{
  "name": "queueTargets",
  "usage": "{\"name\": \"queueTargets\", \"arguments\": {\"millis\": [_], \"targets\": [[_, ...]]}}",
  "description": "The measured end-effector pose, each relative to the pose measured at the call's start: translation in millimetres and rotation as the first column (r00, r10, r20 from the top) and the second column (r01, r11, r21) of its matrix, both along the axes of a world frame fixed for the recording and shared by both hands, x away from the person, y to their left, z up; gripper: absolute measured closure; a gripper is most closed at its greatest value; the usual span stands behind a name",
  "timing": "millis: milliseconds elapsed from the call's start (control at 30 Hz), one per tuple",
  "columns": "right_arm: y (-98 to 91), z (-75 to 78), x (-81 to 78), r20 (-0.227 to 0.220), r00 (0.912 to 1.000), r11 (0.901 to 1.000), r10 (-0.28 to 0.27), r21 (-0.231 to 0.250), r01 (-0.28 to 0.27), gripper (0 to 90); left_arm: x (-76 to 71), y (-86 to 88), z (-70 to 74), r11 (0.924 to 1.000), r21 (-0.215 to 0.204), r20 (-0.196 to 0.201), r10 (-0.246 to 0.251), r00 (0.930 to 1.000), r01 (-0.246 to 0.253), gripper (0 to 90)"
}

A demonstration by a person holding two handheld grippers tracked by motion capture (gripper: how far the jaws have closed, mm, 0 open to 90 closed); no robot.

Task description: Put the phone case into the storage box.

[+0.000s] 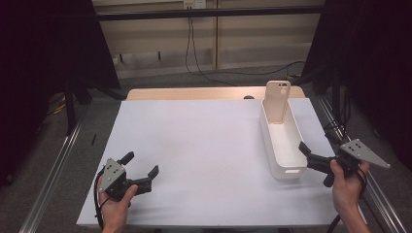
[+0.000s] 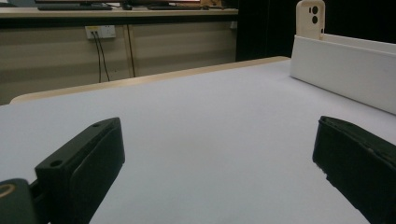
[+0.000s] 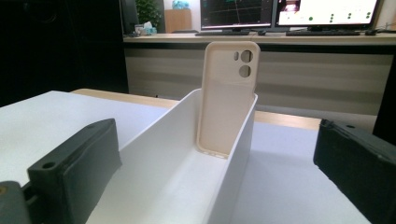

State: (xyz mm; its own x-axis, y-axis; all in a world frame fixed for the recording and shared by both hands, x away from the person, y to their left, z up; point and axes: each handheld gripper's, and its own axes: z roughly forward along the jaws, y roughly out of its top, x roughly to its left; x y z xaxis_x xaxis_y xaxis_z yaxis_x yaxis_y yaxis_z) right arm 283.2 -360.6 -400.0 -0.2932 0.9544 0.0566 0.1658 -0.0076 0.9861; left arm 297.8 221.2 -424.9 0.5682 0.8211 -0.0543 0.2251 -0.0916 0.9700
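The right gripper [image 1: 315, 165] has its 2 black jaws spread wide and holds nothing. It sits at the near end of a long white bin [image 1: 272, 145], with the jaws pointing at that end wall, close to it and perhaps just touching. In the right gripper view the jaws stand on either side of the bin [image 3: 233, 154], which runs away from the camera between them. The right hand [image 1: 346, 187] grips the tool from behind, just nearer the person than the bin.

The left gripper [image 1: 141, 170] also has its 2 jaws wide apart and empty. It rests low over the white table sheet [image 1: 194, 145], well to the left of the bin and about level with its near end. The left hand [image 1: 114, 201] wraps the tool from below.

A beige phone case [image 1: 277, 101] stands upright inside the bin, leaning against its far end wall, with the camera cut-outs at the top. In the left gripper view its top [image 2: 310, 18] rises above the bin's rim [image 2: 345, 65].

As a judgement: the case appears already placed in the bin, so the main work looks done. If anything is left, it is likely only drawing the right gripper back from the bin, or moving the bin itself.
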Motion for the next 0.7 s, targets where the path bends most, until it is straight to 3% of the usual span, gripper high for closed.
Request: {"name": "queueTargets", "arguments": {"millis": [300, 467, 700], "targets": [[4.4, -8.3, -21.9, -0.021, 0.9998, 1.0000, -0.008, -0.002, 0.008, 0.3, -1.7, 4.5, 0.9, 0.9999, 0.002, 0.004, 0.015, 0.9999, -0.015, 2.5], [6.9, -11.2, -33.7, -0.006, 0.9999, 0.9999, -0.011, 0.005, 0.011, 0.4, -2.4, 5.2, 1.2, 0.9999, -0.003, 0.001, 0.016, 0.9999, -0.016, 2.4], [7.5, -17.1, -48.4, -0.032, 0.9992, 0.9997, -0.026, -0.002, 0.026, 0.5, -2.6, 5.6, 0.3, 0.9998, -0.002, -0.003, 0.018, 0.9998, -0.018, 2.6]]}}
